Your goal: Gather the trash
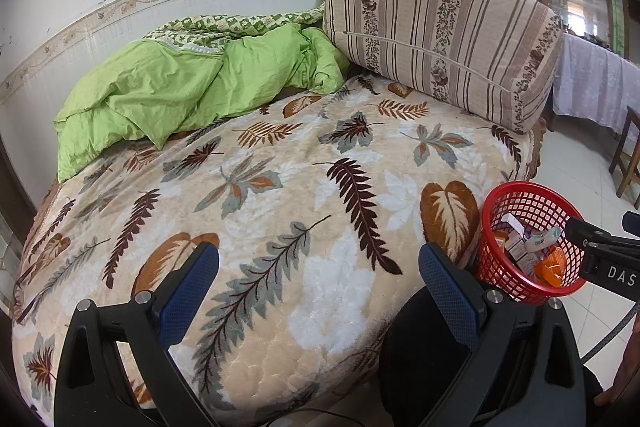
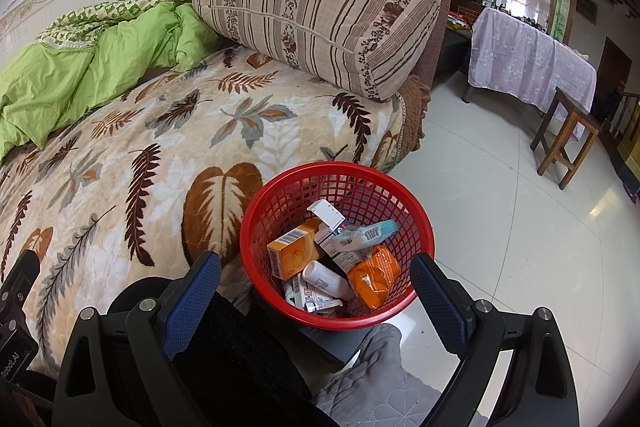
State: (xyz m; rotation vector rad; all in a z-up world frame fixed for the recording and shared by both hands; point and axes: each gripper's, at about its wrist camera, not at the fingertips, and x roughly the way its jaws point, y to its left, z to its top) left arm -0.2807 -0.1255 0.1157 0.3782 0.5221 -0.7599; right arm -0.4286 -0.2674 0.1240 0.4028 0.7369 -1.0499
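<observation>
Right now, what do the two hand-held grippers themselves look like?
The left hand-held gripper has a black plastic frame with silver screw heads and two fingers faced with dimpled blue rubber pads. The right hand-held gripper is built the same way. In the left wrist view, the right one's black body shows white letters "DAS" and a braided grey cable. Dark clothing shows below the grippers.

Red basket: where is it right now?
The red basket sits low in the right wrist view, beside the bed's near edge, between the open right tool's fingers; it holds the trash.
</observation>
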